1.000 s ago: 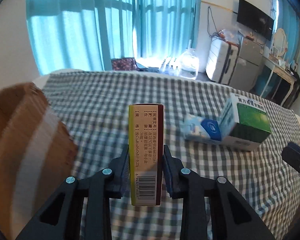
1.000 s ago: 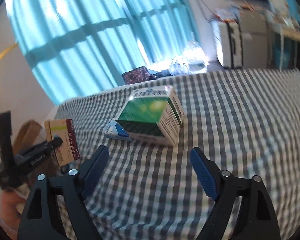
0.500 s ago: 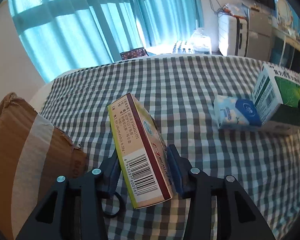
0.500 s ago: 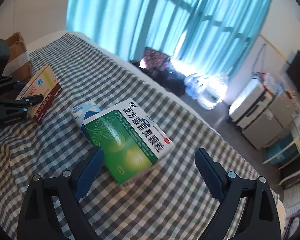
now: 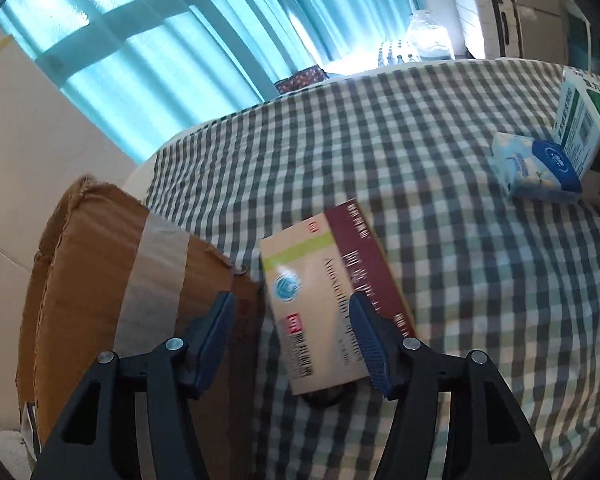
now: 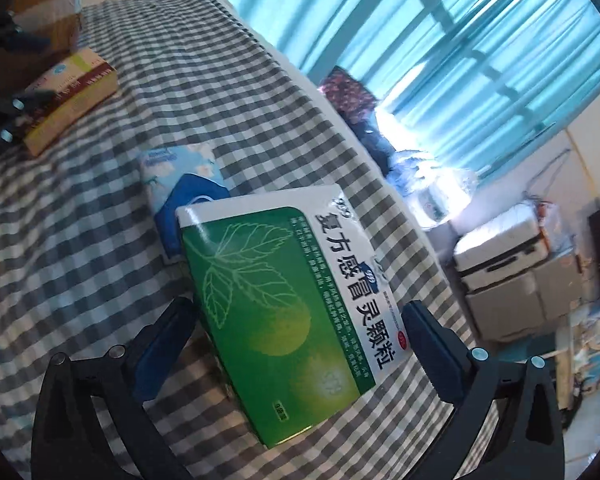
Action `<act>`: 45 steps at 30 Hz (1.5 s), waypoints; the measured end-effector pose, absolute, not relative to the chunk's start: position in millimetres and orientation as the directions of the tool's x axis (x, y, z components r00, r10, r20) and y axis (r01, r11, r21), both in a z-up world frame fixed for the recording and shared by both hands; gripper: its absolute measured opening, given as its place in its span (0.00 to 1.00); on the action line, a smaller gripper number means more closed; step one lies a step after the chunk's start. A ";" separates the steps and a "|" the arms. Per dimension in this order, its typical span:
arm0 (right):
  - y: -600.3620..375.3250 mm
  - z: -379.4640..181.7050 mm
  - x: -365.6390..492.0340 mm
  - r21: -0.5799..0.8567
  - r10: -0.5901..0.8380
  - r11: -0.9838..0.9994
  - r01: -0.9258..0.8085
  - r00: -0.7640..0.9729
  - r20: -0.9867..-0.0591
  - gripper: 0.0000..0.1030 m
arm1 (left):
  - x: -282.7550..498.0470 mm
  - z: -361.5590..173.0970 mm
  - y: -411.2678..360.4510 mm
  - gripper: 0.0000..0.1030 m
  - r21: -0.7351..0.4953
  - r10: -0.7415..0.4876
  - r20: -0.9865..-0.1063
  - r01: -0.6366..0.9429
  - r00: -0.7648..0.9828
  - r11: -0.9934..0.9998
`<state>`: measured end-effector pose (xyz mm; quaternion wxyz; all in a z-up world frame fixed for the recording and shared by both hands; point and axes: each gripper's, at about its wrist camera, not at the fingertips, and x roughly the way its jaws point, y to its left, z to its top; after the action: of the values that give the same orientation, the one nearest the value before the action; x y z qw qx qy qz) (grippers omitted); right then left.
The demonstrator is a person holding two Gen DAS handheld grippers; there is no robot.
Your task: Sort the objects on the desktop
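**Left release beside carton, right straddling green box: both could slip**

Left hand-held gripper (image 5: 292, 334): jaws had just been opening, pads off the maroon-and-cream medicine box (image 5: 332, 300). Box lay flat on the checked tablecloth (image 5: 440, 128) at lower centre of the left wrist view, right fingertip (image 5: 366, 332) overlapping its long edge, left pad clear. Whether that right pad touched the box, couldn't tell.

Risks, left side:
- Box sat just beside the taped cardboard carton (image 5: 112, 280), not in it. If the carton was the sort target, this drop missed it.
- Pulling back with the right pad that close could drag or spin the box.

Right hand-held gripper (image 6: 296, 344): spread to its widest, jaws had just been opening, with the green cold-granule box (image 6: 284, 300) between them at lower centre of the right wrist view. Pads didn't appear to press it.

Risks, right side:
- Green box looked tilted, its upper end propped on the blue-and-white tissue pack (image 6: 180, 184). Closing on a propped box could rock it off, or shove the pack.
- Box was wide, nearly filling the gap. Little margin, so a pad could land on the top face instead of a side.
- Glossy carton, squeezed across the broad span, could buckle or slide out.
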<state>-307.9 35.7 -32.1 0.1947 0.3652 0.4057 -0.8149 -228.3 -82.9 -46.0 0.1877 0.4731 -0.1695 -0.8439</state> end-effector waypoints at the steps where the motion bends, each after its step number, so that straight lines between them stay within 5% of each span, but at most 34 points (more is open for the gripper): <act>1: 32.4 -34.3 -303.3 -0.542 -0.003 -0.594 0.594 -0.675 -0.738 1.00 | -227.3 -46.5 -83.6 0.39 0.496 -0.500 -0.724 0.145 -0.476 -0.856; 2: 30.1 -35.6 -298.4 -0.560 0.016 -0.599 0.573 -0.690 -0.724 1.00 | -226.7 -47.2 -85.1 0.20 0.512 -0.512 -0.721 0.140 -0.467 -0.848; 4: 30.1 -31.1 -287.9 -0.569 0.058 -0.638 0.519 -0.704 -0.708 0.98 | -218.0 -43.4 -87.8 0.10 0.540 -0.539 -0.702 0.144 -0.465 -0.829; 8: 35.9 -10.8 -258.3 -0.547 0.094 -0.714 0.437 -0.714 -0.694 0.84 | -189.1 -22.1 -85.2 0.08 0.492 -0.490 -0.704 0.145 -0.513 -0.859; 15: 56.5 59.1 -203.4 -0.245 -0.075 -0.893 0.376 -0.663 -0.745 0.81 | -130.3 15.8 -77.9 0.08 0.330 -0.321 -0.743 0.095 -0.587 -0.939; 16: 63.3 72.7 -195.4 -0.165 -0.130 -0.914 0.371 -0.653 -0.746 0.76 | -126.0 19.3 -78.9 0.08 0.299 -0.292 -0.752 0.089 -0.591 -0.950; 17: 68.6 80.7 -190.8 -0.107 -0.169 -0.923 0.370 -0.640 -0.750 0.38 | -118.7 22.8 -81.3 0.08 0.260 -0.260 -0.760 0.088 -0.596 -0.962; 18: 77.3 91.1 -185.6 -0.010 -0.226 -0.934 0.358 -0.609 -0.761 0.22 | -113.7 26.2 -84.5 0.08 0.237 -0.246 -0.767 0.095 -0.593 -0.967; 20: 84.6 100.7 -176.9 0.042 -0.229 -0.948 0.314 -0.587 -0.777 0.26 | -111.6 26.2 -85.9 0.09 0.222 -0.224 -0.783 0.076 -0.580 -0.972; 22: 84.5 104.3 -166.2 -0.017 -0.193 -0.946 0.324 -0.603 -0.774 0.44 | -102.6 28.8 -86.3 0.09 0.214 -0.212 -0.782 0.068 -0.587 -0.975; 23: 85.9 104.1 -164.2 -0.023 -0.194 -0.943 0.333 -0.602 -0.775 0.67 | -99.9 29.2 -85.9 0.11 0.210 -0.210 -0.781 0.069 -0.589 -0.975; 24: 89.4 102.1 -158.4 -0.014 -0.203 -0.942 0.337 -0.601 -0.773 0.79 | -99.6 29.1 -86.8 0.13 0.207 -0.207 -0.783 0.068 -0.587 -0.976; 25: 92.3 100.1 -154.2 -0.004 -0.209 -0.943 0.332 -0.601 -0.771 0.80 | -98.2 26.9 -85.6 0.24 0.206 -0.206 -0.785 0.068 -0.583 -0.976; 26: 95.7 96.2 -151.4 0.010 -0.215 -0.944 0.329 -0.593 -0.776 0.83 | -96.3 25.1 -83.1 0.47 0.216 -0.220 -0.784 0.076 -0.580 -0.973; 28: 102.2 80.6 -149.3 0.008 -0.181 -0.956 0.292 -0.569 -0.802 0.86 | -98.6 17.7 -78.5 0.77 0.247 -0.266 -0.775 0.113 -0.573 -0.962; 35: 116.2 48.2 -150.7 0.173 -0.249 -0.967 0.186 -0.565 -0.786 0.86 | -108.5 -3.2 -50.9 0.79 0.238 -0.247 -0.805 0.088 -0.540 -0.967; 42: 71.4 41.9 -152.6 -0.277 -0.169 -0.786 0.553 -0.623 -0.764 0.89 | -121.9 -30.2 -36.9 0.79 0.281 -0.263 -0.829 0.038 -0.493 -0.959; 45: 71.2 34.4 -168.9 -0.244 -0.191 -0.759 0.604 -0.564 -0.804 0.92 | -127.3 -36.7 -44.0 0.79 0.276 -0.273 -0.839 0.064 -0.471 -0.959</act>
<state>-168.9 71.2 34.4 0.2347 0.4037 0.2561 -0.8464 -127.3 -44.0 -36.7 0.0987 0.5049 -0.1035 -0.8512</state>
